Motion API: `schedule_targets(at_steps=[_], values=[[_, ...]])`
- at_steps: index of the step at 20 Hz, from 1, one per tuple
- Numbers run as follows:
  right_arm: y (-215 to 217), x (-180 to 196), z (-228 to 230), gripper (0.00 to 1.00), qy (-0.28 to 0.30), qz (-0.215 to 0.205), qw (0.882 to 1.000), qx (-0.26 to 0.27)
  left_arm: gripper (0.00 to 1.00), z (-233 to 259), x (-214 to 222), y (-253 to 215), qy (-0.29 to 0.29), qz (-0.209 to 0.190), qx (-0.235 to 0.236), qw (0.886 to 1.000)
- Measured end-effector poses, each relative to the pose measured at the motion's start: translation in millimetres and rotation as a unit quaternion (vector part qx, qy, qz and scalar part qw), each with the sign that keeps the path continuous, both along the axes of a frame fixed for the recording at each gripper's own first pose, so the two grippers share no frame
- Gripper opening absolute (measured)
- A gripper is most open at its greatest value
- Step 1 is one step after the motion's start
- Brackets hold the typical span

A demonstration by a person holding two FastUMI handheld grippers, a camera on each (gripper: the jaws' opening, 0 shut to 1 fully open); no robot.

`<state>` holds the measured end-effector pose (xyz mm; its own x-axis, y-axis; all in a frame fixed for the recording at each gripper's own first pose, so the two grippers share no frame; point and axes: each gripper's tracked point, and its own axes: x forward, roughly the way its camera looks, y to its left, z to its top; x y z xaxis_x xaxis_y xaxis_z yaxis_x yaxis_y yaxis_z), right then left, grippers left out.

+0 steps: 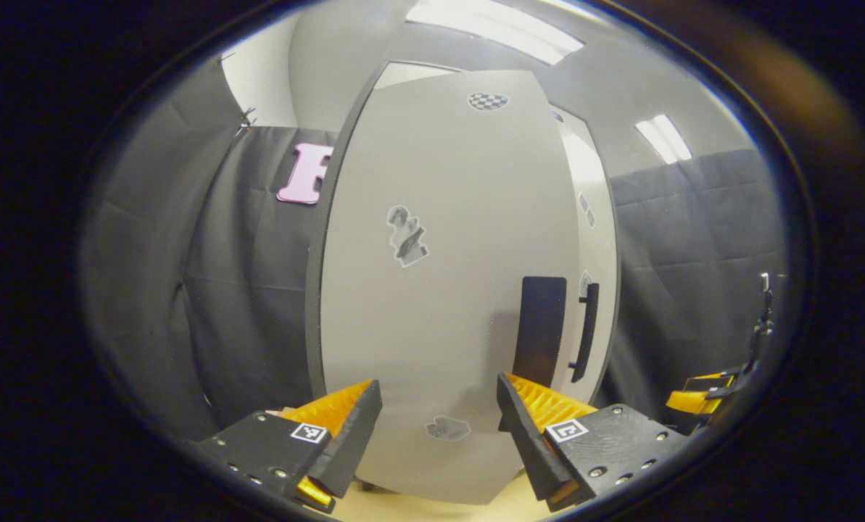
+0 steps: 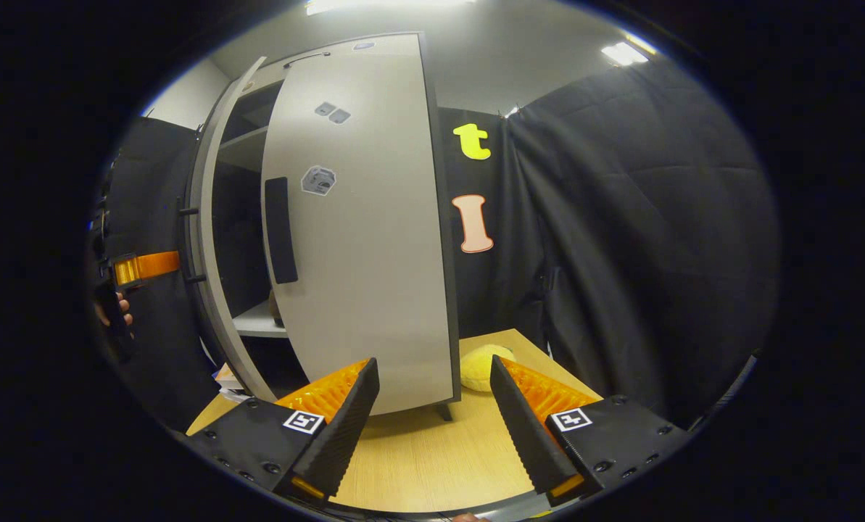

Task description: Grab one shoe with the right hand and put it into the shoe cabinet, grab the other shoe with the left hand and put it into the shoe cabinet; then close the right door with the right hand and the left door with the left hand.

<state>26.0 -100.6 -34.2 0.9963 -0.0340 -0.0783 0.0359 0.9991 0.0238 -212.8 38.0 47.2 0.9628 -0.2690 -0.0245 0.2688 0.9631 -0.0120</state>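
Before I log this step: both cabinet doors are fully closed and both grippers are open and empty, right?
Not quite. The right door is ajar: the right gripper view shows shelves in the gap beside it. The rest holds: the left gripper and right gripper are open and empty.

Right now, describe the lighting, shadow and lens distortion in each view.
Left gripper view: the fisheye bulges the left door outward, a soft shadow sits beside its dark handle plate, and the ceiling lights glare. Right gripper view: the right door bows, the cabinet interior is dark, and the tabletop is evenly lit.
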Motion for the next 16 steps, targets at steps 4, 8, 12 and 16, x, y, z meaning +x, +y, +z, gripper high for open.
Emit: schedule_targets(at_steps=[4,8,12,16], values=[[1.0,-1.4,-7.3,0.97,0.004,-0.002,1.0,0.007,0.93,-5.9,-18.2,8.5,0.009,0.002,-0.01,1.0],[15.8,6.5,-7.5,0.98,0.007,0.019,1.0,0.014,0.97,-6.7,-45.4,35.3,0.002,0.04,0.011,0.999],[32.9,21.1,7.2,0.98,-0.008,0.045,0.999,-0.001,0.97,-13.8,-79.0,69.4,0.006,0.103,0.063,0.993],[51.0,31.0,22.0,0.98,-0.023,0.07,0.997,-0.004,0.98,-47.2,-114.6,77.4,0.013,0.15,0.047,0.988]])
